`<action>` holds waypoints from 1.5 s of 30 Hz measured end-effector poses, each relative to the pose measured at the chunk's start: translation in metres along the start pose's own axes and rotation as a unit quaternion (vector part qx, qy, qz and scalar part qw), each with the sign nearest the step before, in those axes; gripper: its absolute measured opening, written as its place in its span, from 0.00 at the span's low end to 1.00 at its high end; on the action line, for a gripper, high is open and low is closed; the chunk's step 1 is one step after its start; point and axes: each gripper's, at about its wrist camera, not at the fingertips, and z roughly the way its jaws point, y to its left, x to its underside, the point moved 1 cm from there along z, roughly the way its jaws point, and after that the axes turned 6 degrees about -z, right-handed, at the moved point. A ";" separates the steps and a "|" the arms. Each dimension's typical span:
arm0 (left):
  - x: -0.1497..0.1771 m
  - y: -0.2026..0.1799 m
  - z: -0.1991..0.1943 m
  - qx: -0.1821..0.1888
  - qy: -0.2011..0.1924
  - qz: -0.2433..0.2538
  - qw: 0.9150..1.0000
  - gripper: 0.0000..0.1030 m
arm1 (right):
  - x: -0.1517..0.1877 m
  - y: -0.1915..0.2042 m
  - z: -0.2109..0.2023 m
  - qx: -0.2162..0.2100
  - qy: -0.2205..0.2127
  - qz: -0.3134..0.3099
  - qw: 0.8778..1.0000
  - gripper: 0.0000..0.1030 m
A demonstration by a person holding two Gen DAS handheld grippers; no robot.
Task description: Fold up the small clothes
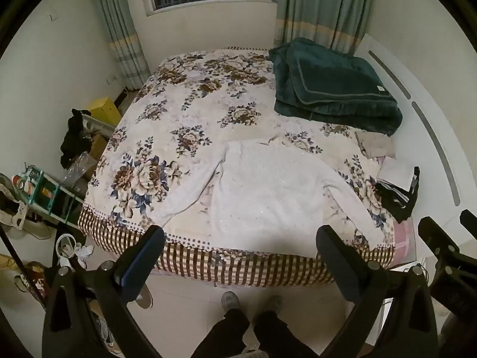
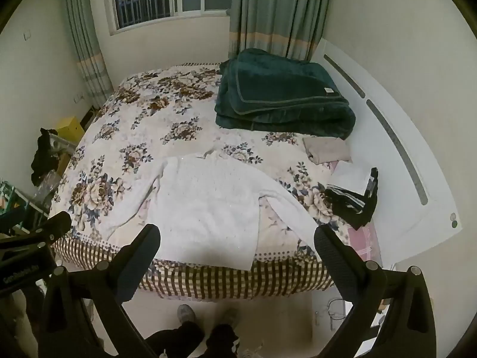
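white sweater (image 1: 262, 191) spread flat at near edge of bed (image 1: 184, 113), hem reaching the checked border, sleeves splayed left and right. far half of bed bare except green blanket (image 1: 334, 86) far right. left gripper (image 1: 241, 238) and right gripper (image 2: 238, 238) wide, empty, above near edge. writing on gripper body unreadable.
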 end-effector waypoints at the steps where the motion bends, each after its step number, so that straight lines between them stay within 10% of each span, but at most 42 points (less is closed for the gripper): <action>1: 0.000 0.000 0.000 -0.001 0.000 0.001 1.000 1.00 | 0.000 0.001 0.001 -0.001 0.002 0.000 1.000 1.00; 45: -0.023 -0.030 -0.030 0.009 -0.027 -0.006 1.000 1.00 | -0.007 0.008 -0.022 -0.010 -0.015 0.007 1.000 1.00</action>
